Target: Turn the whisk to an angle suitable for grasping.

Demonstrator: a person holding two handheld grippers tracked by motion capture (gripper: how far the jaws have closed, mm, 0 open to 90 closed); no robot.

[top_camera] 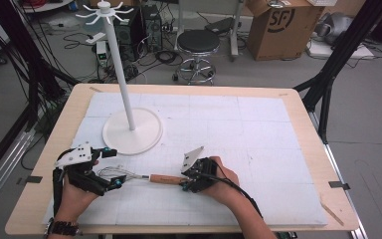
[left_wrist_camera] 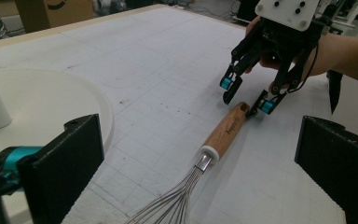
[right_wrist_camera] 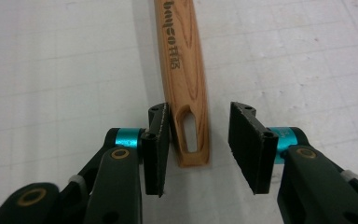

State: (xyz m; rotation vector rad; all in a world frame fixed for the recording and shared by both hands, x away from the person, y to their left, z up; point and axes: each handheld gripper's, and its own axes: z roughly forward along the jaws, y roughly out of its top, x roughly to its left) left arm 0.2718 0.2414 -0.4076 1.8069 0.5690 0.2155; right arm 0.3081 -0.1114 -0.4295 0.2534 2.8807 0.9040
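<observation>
A whisk with a wooden handle (top_camera: 166, 178) and wire head (top_camera: 117, 174) lies flat on the white mat (top_camera: 258, 129). My left gripper (top_camera: 113, 168) is open, its jaws spread wide on either side of the wire head (left_wrist_camera: 172, 205). My right gripper (top_camera: 183, 178) is open at the end of the handle (right_wrist_camera: 184, 56), which has a hanging slot. In the right gripper view my right gripper (right_wrist_camera: 198, 116) straddles that end: one jaw is against the wood, the other stands apart. The left gripper view shows my left gripper (left_wrist_camera: 199, 135) with the right gripper (left_wrist_camera: 244, 100) beyond, at the handle (left_wrist_camera: 226, 130).
A white hook stand (top_camera: 122, 74) rises from a round base (top_camera: 132, 132) at the mat's back left, close to my left gripper. Its base rim (left_wrist_camera: 51, 98) is near the left jaw. A stool (top_camera: 198, 45) and a cardboard box (top_camera: 283, 27) stand beyond the table.
</observation>
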